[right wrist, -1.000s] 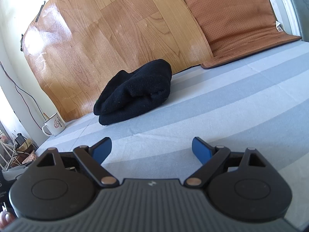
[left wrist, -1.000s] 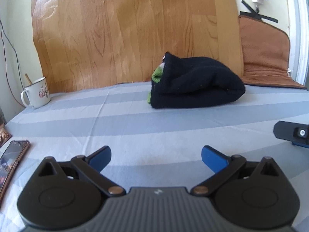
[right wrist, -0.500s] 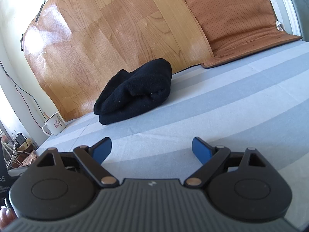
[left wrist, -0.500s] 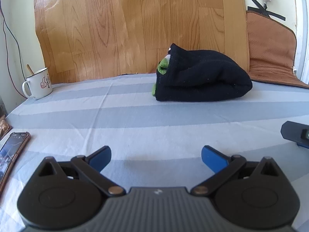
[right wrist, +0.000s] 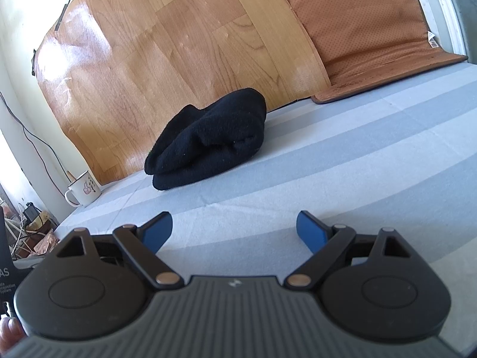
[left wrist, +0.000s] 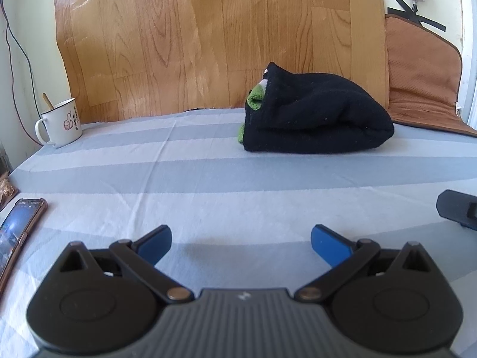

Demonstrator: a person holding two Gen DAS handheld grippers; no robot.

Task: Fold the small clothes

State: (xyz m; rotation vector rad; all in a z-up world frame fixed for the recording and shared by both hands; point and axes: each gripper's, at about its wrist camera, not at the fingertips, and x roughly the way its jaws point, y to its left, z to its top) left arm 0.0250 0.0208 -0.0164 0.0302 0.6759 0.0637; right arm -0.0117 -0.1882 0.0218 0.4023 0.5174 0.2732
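1. Garment in question: a black folded garment [left wrist: 316,119], lying right of centre in the left wrist view and left of centre in the right wrist view [right wrist: 208,146], well apart from both grippers.
2. Left gripper [left wrist: 241,240]: jaws spread wide, blue pads [left wrist: 155,246] with nothing between them, low in the frame over the striped sheet [left wrist: 208,185].
3. Right gripper [right wrist: 235,228]: jaws likewise wide apart, holding nothing, over the same sheet [right wrist: 357,161].
4. Green fabric [left wrist: 255,97] shows at the garment's left opening in the left wrist view.
5. A dark piece of the right gripper shows at the right edge of the left wrist view.
6. White mug [left wrist: 61,125] stands at mid left; a phone [left wrist: 18,229] lies at the lower left edge.
7. Wood-pattern sheet [left wrist: 208,35] covers the wall behind; a brown mat [right wrist: 366,29] leans at upper right.
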